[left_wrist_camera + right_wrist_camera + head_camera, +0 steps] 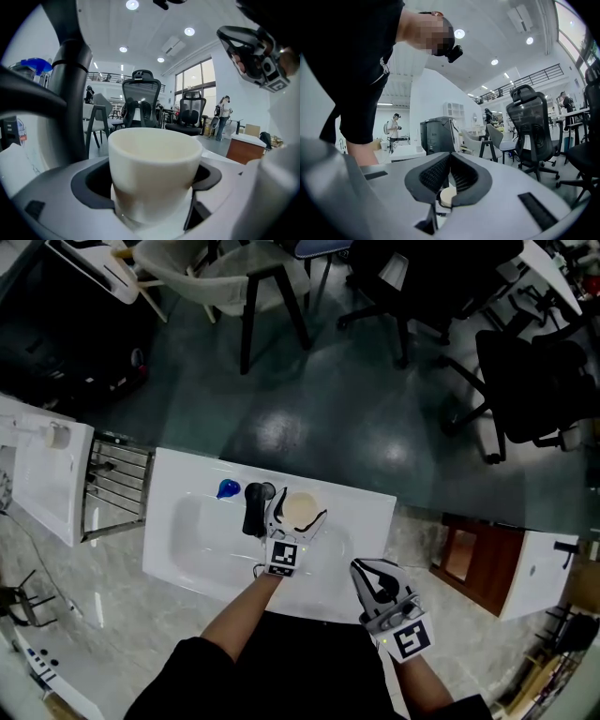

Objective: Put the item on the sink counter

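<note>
At the back edge of the white surface (367,521), just right of the black tap (254,508), the left claw (299,513) grips a cream cup (154,168), while the right claw (370,577) hangs clenched and empty near the front right corner.

A large open office hall: swivel chairs (534,381), ceiling spotlights (132,4), a freestanding white sink unit (178,540).
</note>
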